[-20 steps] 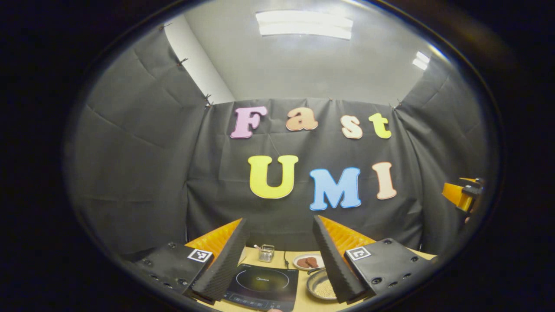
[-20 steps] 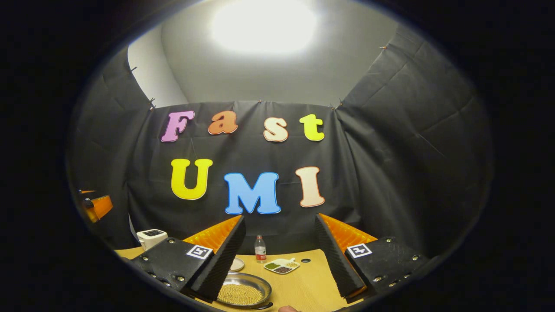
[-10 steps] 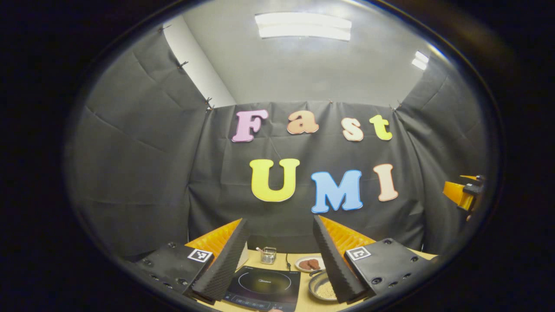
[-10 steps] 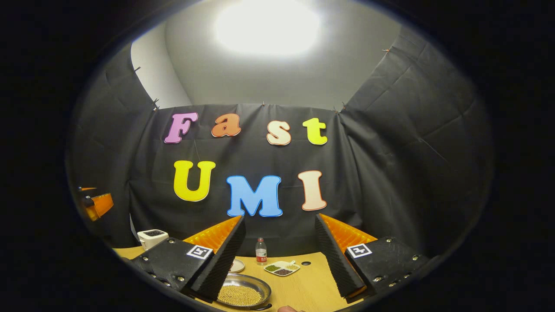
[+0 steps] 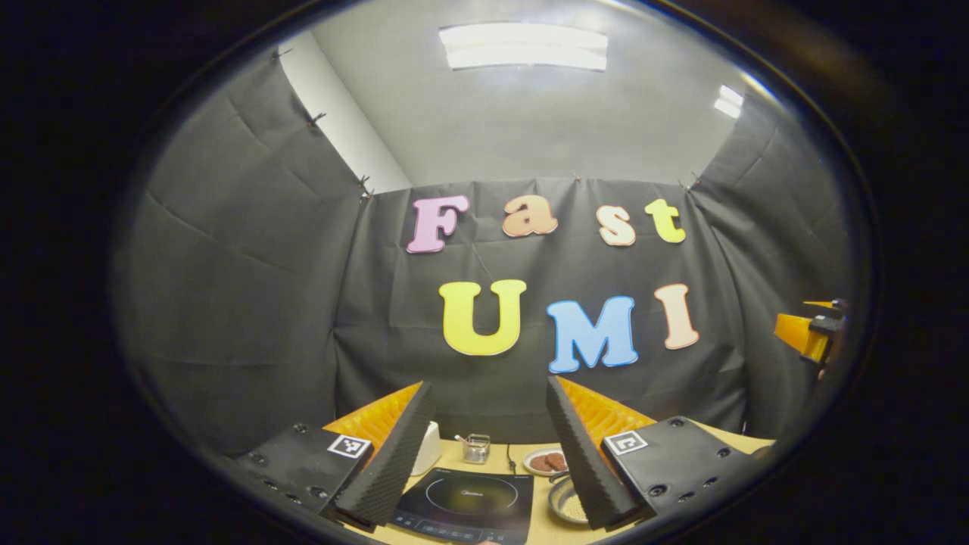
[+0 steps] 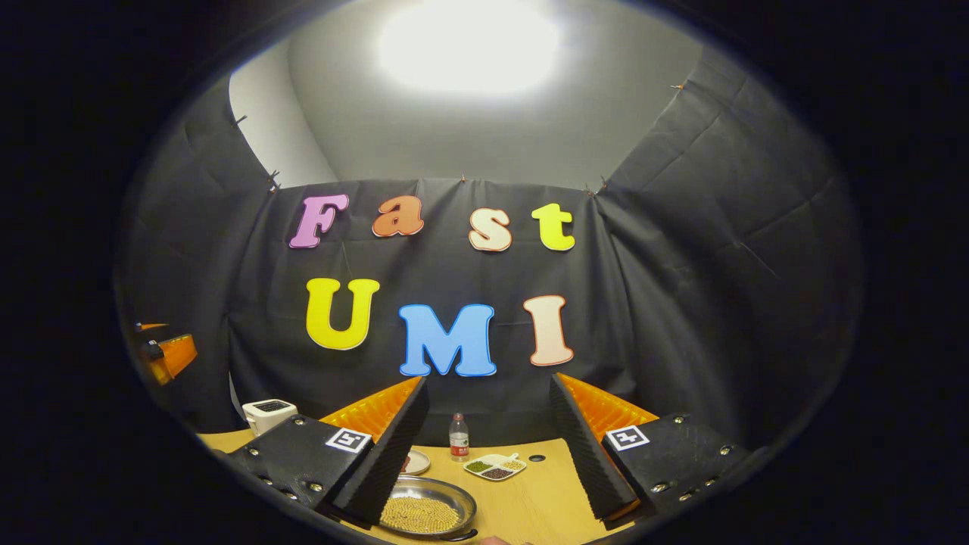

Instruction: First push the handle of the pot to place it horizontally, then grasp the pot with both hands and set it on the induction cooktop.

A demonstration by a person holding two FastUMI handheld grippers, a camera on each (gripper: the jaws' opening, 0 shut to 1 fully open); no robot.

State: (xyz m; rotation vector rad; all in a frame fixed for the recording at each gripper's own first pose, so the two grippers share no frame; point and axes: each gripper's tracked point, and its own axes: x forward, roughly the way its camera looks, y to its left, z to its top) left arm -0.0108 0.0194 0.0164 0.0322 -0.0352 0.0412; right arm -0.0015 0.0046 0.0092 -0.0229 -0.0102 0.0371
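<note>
The pot is a shallow metal pan holding pale beans, low on the tan table and partly behind my left gripper's right finger. In the right gripper view the pot lies just past my left finger, with a dark handle at its near rim. The black induction cooktop sits left of the pot. My left gripper is open, held above the cooktop's near side with nothing in it. The right gripper is open too, high over the table.
A plate of brown pieces, a small glass holder and a white object stand behind the cooktop. A bottle, a divided dish and a white device stand farther back. The other gripper shows at the right edge.
The left gripper view has shifted a little, so the cooktop and pot sit farther right and a white object has come into sight. The right gripper view barely moved. Both grippers stay open.
</note>
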